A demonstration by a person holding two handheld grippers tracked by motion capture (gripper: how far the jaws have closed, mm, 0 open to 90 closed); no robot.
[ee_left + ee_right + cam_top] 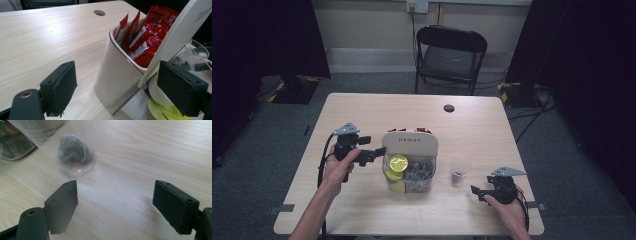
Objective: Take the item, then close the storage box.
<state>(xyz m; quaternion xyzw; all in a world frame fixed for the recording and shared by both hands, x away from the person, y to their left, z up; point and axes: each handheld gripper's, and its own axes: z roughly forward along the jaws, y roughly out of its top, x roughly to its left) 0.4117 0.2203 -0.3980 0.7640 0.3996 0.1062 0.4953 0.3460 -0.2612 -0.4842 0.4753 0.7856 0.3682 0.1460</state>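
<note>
Your left gripper point(379, 151) held its fingers apart around the organizer's point(117, 75) edge — your right gripper point(475, 190), lower right, stood open beside the clear cup point(459, 171).

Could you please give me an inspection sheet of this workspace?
Surface: light wooden table with a cable hole.
Job's things: white organiser holding red sachets behind and yellow-lidded pods in its clear front; clear plastic cup with a dark tea bag.
Clutter: nothing seen.
Grippers: left gripper at the organiser's side, fingers not pressing; right gripper open, near the cup.
Cables: black cable trailing from the left gripper.
Surroundings: folding chair, dark curtains.
</note>
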